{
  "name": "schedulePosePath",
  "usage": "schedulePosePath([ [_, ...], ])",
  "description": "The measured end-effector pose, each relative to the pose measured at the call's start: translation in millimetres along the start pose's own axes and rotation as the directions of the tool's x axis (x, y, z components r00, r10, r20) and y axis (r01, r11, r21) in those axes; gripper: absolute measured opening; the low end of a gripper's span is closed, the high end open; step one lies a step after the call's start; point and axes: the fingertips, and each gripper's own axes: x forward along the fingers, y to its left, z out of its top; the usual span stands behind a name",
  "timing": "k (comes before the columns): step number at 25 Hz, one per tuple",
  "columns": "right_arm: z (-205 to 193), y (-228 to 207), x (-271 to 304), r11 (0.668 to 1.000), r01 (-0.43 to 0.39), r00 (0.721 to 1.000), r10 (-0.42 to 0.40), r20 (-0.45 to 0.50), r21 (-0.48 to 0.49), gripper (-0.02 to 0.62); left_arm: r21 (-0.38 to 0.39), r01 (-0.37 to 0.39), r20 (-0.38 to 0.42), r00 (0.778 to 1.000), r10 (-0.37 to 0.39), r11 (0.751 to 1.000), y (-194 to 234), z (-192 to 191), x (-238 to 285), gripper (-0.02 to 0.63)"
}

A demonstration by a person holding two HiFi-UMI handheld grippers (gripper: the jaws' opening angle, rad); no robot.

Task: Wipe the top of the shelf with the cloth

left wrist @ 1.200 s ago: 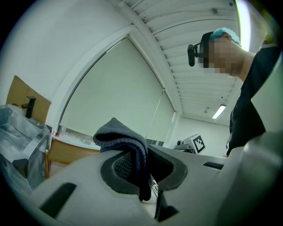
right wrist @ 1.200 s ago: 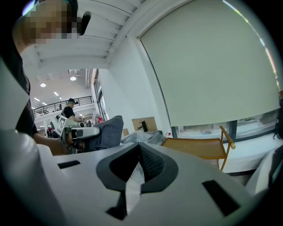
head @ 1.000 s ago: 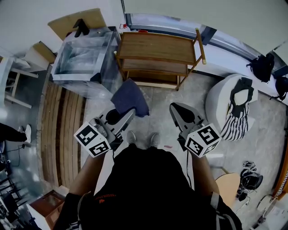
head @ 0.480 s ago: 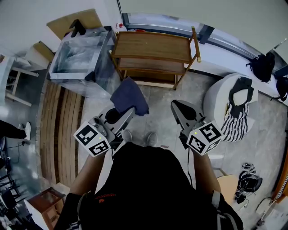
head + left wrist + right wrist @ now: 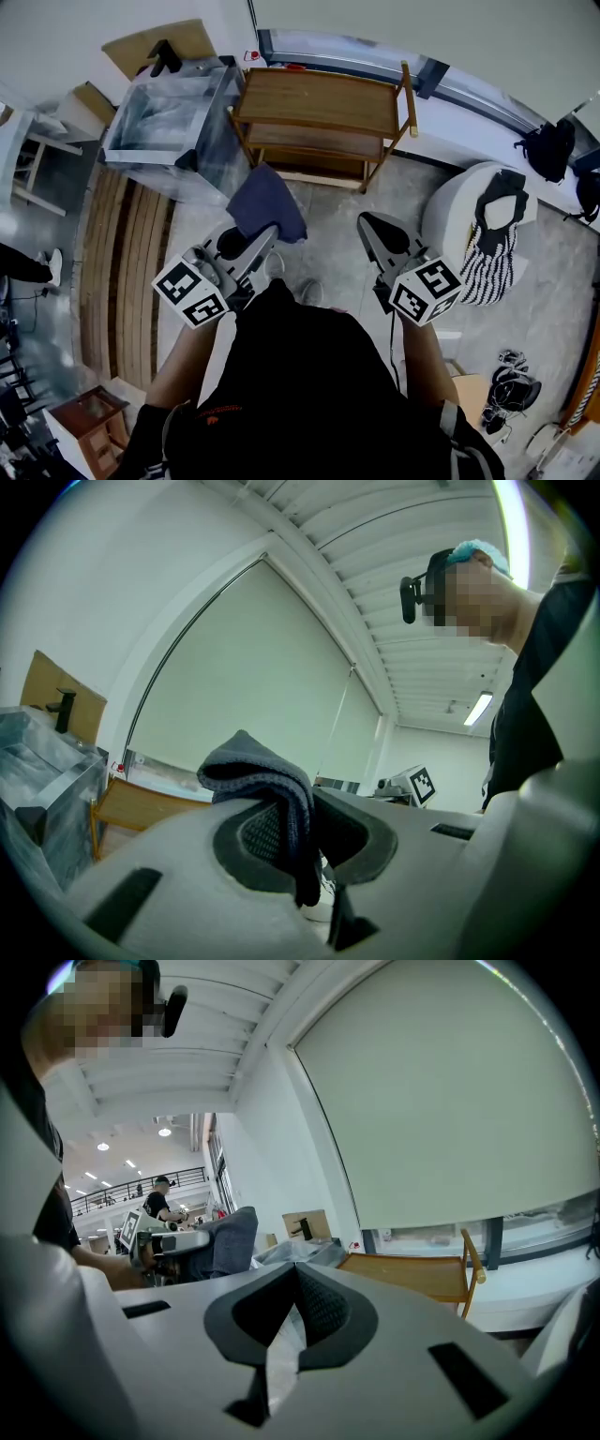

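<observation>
One dark cloth (image 5: 267, 201) clamped in the left tool (image 5: 264, 238), near the wooden shelf (image 5: 319, 97). Holds the right tool (image 5: 368, 226) closed, empty.

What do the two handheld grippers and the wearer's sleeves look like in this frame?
Both the left tool and right tool have pale grey shells tapering to dark, mesh-textured pads. Each carries a white cube printed with black square markers. The person wears a black short-sleeved top.

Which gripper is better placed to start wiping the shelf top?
Left. The left gripper is shut on the dark blue cloth, held out toward the wooden shelf. The right gripper is shut and empty, no nearer the shelf.
</observation>
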Motion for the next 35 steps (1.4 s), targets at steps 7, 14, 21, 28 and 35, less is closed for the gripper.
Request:
schedulePosePath([
  [7, 0.8, -14.6, 1.3, 1.0, 0.005, 1.0, -0.005, 0.002, 0.003, 0.005, 0.0, -0.005, 0.006, 1.0, 0.005, 1.0, 8.8, 0.0, 12.6, 0.054],
  [14, 6.7, -37.4, 21.3, 1.0, 0.003, 1.0, -0.003, -0.008, -0.003, 0.005, -0.005, -0.004, 0.01, 1.0, 0.004, 1.0, 33.8, 3.7, 34.0, 0.054],
  [21, 13.9, -63.9, 50.1, 1.0, 0.011, 1.0, -0.011, -0.018, 0.003, 0.005, -0.018, -0.005, 0.016, 1.0, 0.005, 1.0, 70.1, 8.8, 55.9, 0.054],
  [28, 20.7, -91.9, 104.2, 0.999, 0.01, 0.999, -0.009, -0.049, 0.032, 0.005, -0.043, -0.007, -0.004, 1.0, 0.007, 0.999, 127.9, 19.8, 81.5, 0.054],
  [35, 35.4, -116.1, 169.5, 0.998, 0.016, 0.997, -0.012, -0.074, 0.056, 0.005, -0.07, -0.011, -0.038, 0.999, 0.008, 0.997, 198.8, 36.3, 101.7, 0.054],
])
